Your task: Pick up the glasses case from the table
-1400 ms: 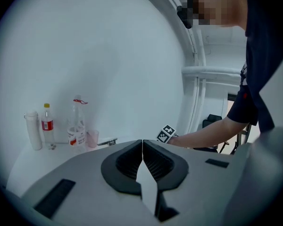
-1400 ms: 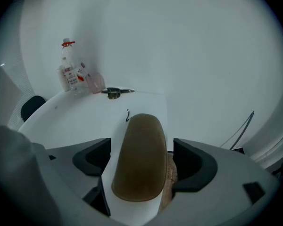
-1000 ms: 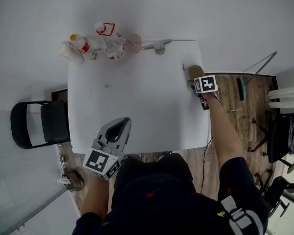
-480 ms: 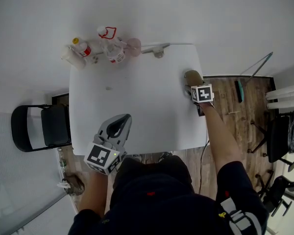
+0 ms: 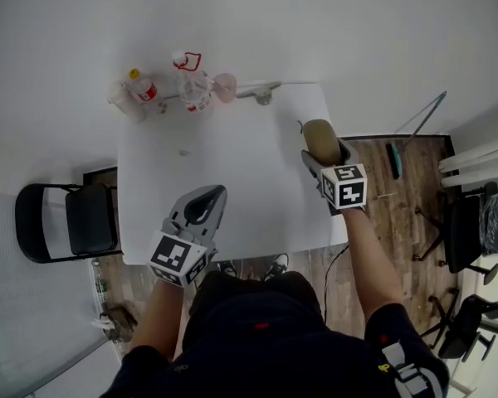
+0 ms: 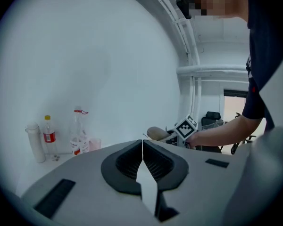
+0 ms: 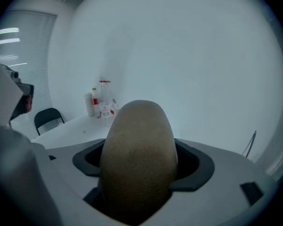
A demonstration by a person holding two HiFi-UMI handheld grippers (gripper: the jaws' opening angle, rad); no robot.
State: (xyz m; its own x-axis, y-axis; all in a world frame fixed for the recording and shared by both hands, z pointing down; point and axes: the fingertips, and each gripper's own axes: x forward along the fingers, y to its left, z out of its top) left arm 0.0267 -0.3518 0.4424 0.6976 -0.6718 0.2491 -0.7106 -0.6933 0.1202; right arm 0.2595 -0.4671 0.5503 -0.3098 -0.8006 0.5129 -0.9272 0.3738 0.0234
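The right tongs [image 5: 322,151] are clamped on the glasses case [image 7: 137,154], a tan, rounded, grainy case whose blunt end sticks out past the jaws. It fills the middle of the right gripper view and hides the jaw tips behind it. From above, the case sits over the right edge of the worktop [image 5: 232,164], towards the far corner; whether it touches the surface or hangs just above it cannot be told. The left tongs [image 5: 201,208] are closed on nothing, their jaws meeting along one thin line, and they hover over the near edge of the worktop, well apart from the right pair.

Between the two lies a broad bare stretch of white surface. The only clutter stands at the far left corner against the wall: a white container [image 5: 122,98], a red-labelled bottle [image 5: 141,89], a clear bottle [image 5: 192,85] and a pink cup [image 5: 225,84], close together. A small grey fitting [image 5: 261,95] sits on the far edge; what it is cannot be made out. A black chair [image 5: 66,220] stands just off the left edge, and wooden floor [image 5: 407,189] shows beyond the right one
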